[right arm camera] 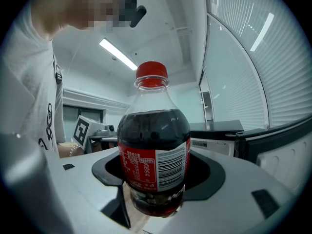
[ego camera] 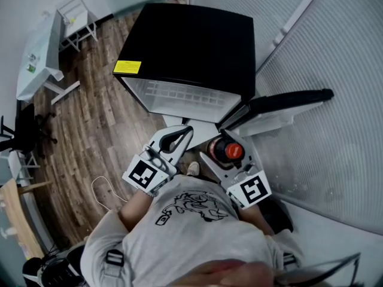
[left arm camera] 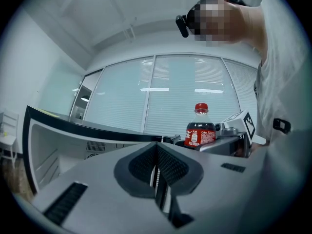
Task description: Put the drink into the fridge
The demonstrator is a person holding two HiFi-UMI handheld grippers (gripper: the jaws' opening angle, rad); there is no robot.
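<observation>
A cola bottle (ego camera: 230,151) with a red cap and red label stands upright between the jaws of my right gripper (ego camera: 226,143), which is shut on its lower body. In the right gripper view the bottle (right arm camera: 153,155) fills the middle and both pads press its sides. The black mini fridge (ego camera: 191,40) stands just ahead with its door (ego camera: 281,106) swung open to the right and its white inside showing. My left gripper (ego camera: 187,131) is shut and empty beside the bottle, in front of the fridge opening. The left gripper view shows the bottle (left arm camera: 200,130) off to its right.
A glass wall with blinds (ego camera: 335,70) runs along the right, close behind the open door. A white table (ego camera: 39,58) and white chair (ego camera: 75,17) stand at the far left on the wooden floor. A thin cable (ego camera: 105,190) lies on the floor near my left side.
</observation>
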